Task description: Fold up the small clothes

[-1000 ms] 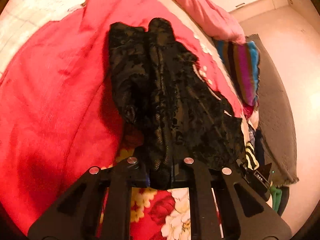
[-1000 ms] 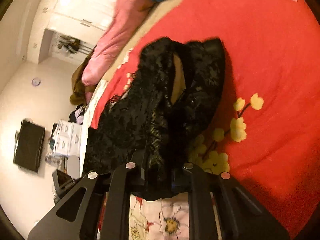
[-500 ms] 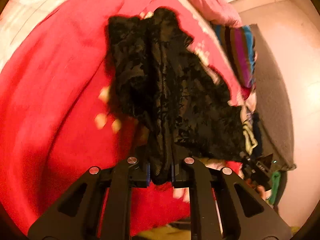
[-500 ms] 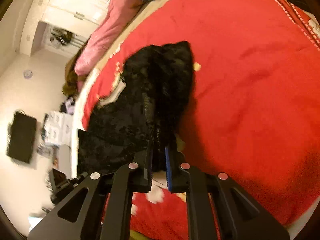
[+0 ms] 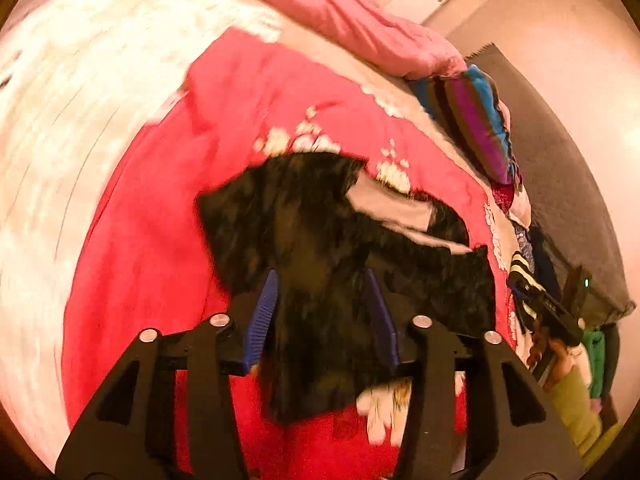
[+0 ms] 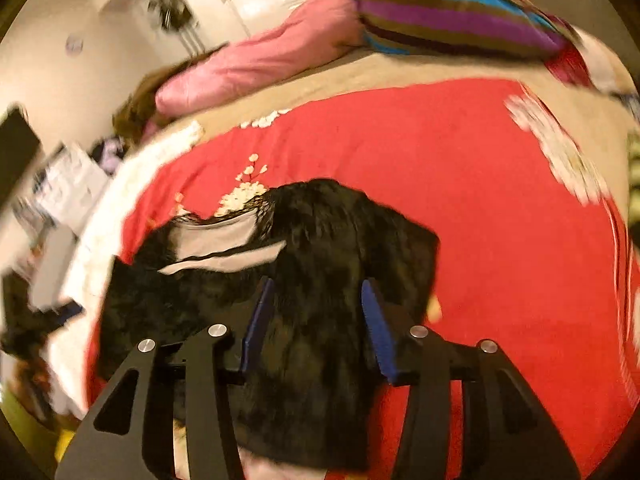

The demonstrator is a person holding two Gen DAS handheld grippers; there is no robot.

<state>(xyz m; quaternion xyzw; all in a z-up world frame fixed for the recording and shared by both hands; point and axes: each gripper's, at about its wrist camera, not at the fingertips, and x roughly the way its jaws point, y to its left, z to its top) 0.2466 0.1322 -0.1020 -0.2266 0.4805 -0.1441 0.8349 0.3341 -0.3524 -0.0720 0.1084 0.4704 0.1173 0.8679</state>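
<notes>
A black lace garment [image 5: 320, 240] [image 6: 320, 240] lies folded lengthwise on the red flowered blanket [image 5: 160, 240] [image 6: 500, 220], with a pale lining showing at one end. My left gripper [image 5: 320, 280] hovers over one end of it. Its jaws are opening, and the blue pads [image 5: 264, 312] stand clear of the cloth. My right gripper [image 6: 316, 286] hangs over the other end, jaws also opening, with the cloth seen between the fingers but not pinched. In the left wrist view the right gripper [image 5: 560, 316] shows at the right edge, held by a hand.
A pink duvet [image 5: 340, 20] [image 6: 260, 64] and a striped pillow [image 5: 472, 120] [image 6: 460, 12] lie at the far side of the bed. Several other clothes [image 5: 528, 248] sit at the bed's edge above a grey rug [image 5: 560, 184]. Both views are blurred by motion.
Both grippers were shut on the garment's ends; now both have opened and lifted away. The garment has dropped onto the blanket. Both wrists have rolled.
</notes>
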